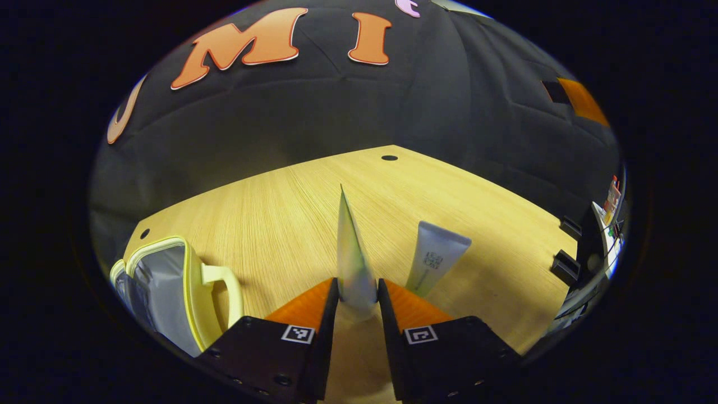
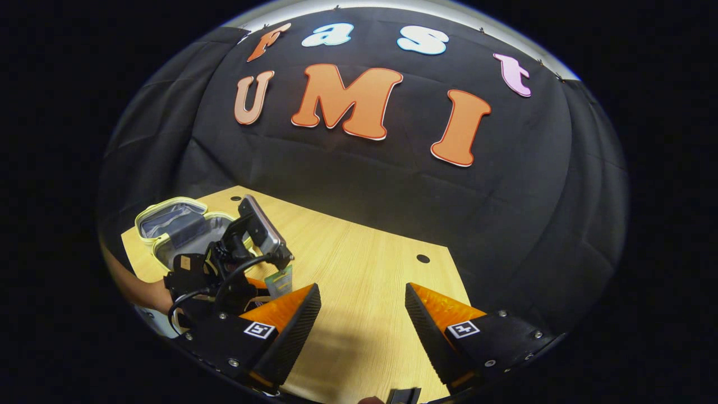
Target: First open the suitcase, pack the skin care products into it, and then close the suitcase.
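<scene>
Left gripper view: left gripper (image 1: 358, 294) clamps 1 tube (image 1: 353, 264) edge-on, lifted for carrying to the open suitcase (image 1: 168, 286); right gripper (image 2: 362, 314) wide, unladen.

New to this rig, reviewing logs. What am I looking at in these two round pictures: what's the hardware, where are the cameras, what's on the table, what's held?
There is no robot arm here. A person holds a pair of two-finger tongs in each hand, and a fisheye camera rides on each pair, looking forward along its fingers.

In the left gripper view, the left tongs are shut on a thin tube seen edge-on. On the wooden table lie a grey tube and, to the left, the open suitcase with its pale yellow rim.

In the right gripper view, the right tongs are open and hold nothing. Farther off, the left tongs carry the tube beside the suitcase.
</scene>
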The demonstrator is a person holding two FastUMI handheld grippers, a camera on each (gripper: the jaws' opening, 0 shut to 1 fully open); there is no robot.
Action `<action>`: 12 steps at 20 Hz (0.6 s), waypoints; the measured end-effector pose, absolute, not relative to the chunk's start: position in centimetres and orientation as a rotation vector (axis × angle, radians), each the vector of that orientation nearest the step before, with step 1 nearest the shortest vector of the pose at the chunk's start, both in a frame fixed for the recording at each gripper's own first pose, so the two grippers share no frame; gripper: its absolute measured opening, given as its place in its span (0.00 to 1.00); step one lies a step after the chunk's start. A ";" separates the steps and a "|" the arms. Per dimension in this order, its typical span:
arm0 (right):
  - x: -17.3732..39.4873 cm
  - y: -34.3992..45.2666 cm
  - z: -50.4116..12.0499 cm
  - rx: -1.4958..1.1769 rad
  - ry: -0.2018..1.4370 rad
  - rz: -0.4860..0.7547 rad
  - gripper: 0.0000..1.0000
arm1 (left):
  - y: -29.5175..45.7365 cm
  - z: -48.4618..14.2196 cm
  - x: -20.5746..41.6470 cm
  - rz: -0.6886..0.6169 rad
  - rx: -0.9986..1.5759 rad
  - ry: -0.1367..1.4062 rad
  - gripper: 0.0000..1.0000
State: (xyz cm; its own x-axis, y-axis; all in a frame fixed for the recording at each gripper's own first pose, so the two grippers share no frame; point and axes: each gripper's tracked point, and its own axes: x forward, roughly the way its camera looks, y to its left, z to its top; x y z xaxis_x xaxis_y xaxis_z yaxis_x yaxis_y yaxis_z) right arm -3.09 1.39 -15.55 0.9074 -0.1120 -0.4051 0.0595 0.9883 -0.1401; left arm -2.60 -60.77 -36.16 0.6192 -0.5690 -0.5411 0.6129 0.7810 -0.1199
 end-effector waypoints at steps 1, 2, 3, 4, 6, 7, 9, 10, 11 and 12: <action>-3.0 1.5 -16.0 -0.123 0.431 -0.080 0.96 | -60.6 -35.8 -2.5 -0.680 0.069 0.598 0.36; -3.0 1.5 -16.5 -0.115 0.438 -0.076 0.96 | -60.3 -35.2 -2.5 -0.677 0.060 0.596 0.36; -2.9 1.8 -17.0 -0.093 0.444 -0.069 0.96 | -59.9 -34.4 -2.5 -0.668 0.057 0.588 0.36; -2.6 2.1 -17.5 -0.063 0.453 -0.062 0.96 | -59.2 -33.7 -2.3 -0.654 0.061 0.584 0.36; -2.4 2.8 -18.6 -0.024 0.470 -0.041 0.96 | -57.7 -31.9 -2.0 -0.627 0.052 0.577 0.37; -2.0 3.1 -19.4 -0.024 0.478 -0.034 0.95 | -56.8 -31.1 -1.9 -0.612 0.045 0.574 0.37; -1.6 3.9 -20.5 -0.024 0.493 -0.008 0.95 | -54.9 -29.4 -1.4 -0.580 0.042 0.558 0.38; -1.4 4.4 -21.1 -0.018 0.501 0.009 0.95 | -53.9 -28.6 -1.2 -0.562 0.041 0.549 0.37; -1.1 4.9 -21.9 -0.007 0.517 0.020 0.95 | -53.1 -28.1 -1.2 -0.552 0.029 0.553 0.37; -1.1 5.4 -22.6 0.016 0.536 0.035 0.94 | -52.5 -27.8 -1.8 -0.561 0.013 0.581 0.36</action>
State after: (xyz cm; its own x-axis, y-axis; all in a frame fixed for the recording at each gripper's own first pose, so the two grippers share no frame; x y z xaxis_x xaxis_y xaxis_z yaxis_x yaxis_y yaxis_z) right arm -1.06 5.36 -22.62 0.8591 0.0370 -0.5104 -0.0288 0.9993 0.0240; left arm -1.77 -52.54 -27.81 0.6912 -0.4988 -0.5230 0.5058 0.8507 -0.1428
